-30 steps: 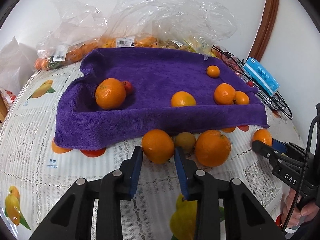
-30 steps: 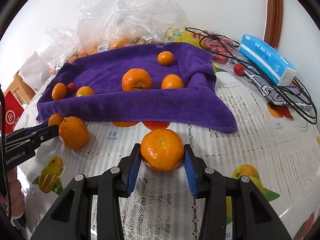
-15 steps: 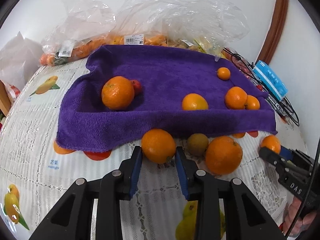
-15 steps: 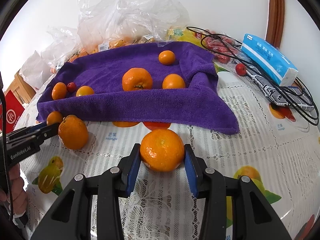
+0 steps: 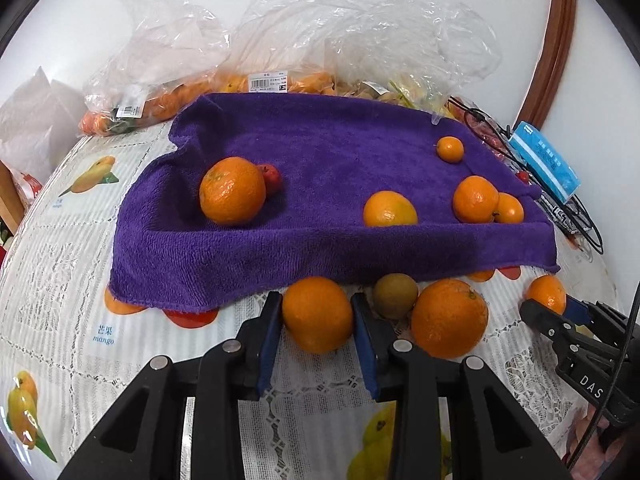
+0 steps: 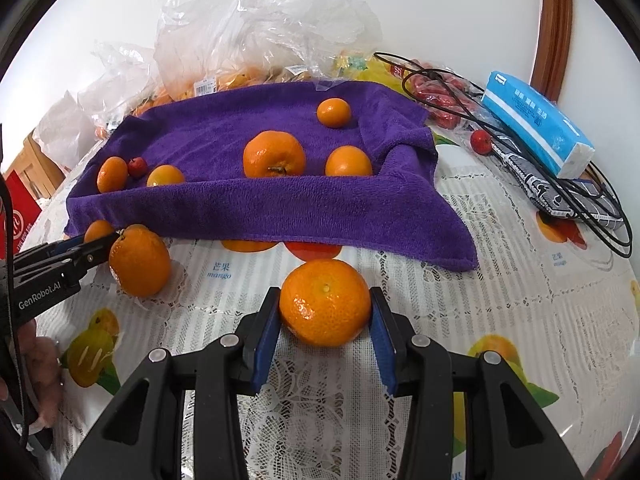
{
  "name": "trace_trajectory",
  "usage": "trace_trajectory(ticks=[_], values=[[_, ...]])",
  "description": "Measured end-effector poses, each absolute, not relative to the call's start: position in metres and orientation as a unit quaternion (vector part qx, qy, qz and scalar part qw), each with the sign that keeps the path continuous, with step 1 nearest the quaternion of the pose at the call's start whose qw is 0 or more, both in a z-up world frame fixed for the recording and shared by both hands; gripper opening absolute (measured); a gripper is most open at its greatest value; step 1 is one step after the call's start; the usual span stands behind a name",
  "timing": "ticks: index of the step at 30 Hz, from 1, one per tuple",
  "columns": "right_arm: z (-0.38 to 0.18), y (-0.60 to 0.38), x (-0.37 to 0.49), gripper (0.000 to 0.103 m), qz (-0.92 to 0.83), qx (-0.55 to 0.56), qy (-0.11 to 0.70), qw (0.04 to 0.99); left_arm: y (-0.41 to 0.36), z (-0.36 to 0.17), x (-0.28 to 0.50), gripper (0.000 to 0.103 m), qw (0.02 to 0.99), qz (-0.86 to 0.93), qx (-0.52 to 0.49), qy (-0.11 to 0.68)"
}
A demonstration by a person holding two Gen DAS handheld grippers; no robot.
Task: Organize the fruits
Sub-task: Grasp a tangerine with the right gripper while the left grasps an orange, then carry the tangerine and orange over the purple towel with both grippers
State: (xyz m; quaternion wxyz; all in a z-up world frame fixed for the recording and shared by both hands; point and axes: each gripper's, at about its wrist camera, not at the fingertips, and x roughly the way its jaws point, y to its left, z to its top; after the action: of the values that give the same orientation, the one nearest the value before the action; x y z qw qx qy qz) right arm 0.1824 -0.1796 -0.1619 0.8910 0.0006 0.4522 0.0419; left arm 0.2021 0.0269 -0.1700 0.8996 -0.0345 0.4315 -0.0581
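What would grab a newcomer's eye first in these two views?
Probably the purple towel spread mid-table with oranges scattered on it. Next, the left tool and right tool, each closed on an orange on the lace tablecloth just before the towel's near edge. Crumpled plastic bags of fruit pile up behind.

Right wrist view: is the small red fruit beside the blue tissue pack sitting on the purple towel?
No, the small red fruit lies on the tablecloth beside the blue tissue pack, off the purple towel.
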Motion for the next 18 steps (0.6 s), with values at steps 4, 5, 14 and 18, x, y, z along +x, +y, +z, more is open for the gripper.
trace_trajectory(ticks=[4, 5, 14, 18], values=[[-0.162, -0.18, 0.182, 0.043, 0.042, 0.0, 0.452, 0.891, 0.026, -0.17, 0.201, 0.033, 0.9, -0.056, -0.035, 0.431], [-0.162, -0.18, 0.182, 0.043, 0.042, 0.001, 0.452, 0.891, 0.027, -0.17, 0.201, 0.032, 0.9, -0.057, -0.039, 0.431], [-0.161, -0.183, 0.182, 0.042, 0.045, 0.007, 0.45, 0.892, 0.026, -0.167, 0.196, 0.032, 0.898, -0.068, -0.045, 0.432], [-0.159, -0.185, 0.179, 0.041, 0.052, 0.017, 0.449, 0.892, 0.024, -0.164, 0.19, 0.032, 0.897, -0.078, -0.046, 0.433]])
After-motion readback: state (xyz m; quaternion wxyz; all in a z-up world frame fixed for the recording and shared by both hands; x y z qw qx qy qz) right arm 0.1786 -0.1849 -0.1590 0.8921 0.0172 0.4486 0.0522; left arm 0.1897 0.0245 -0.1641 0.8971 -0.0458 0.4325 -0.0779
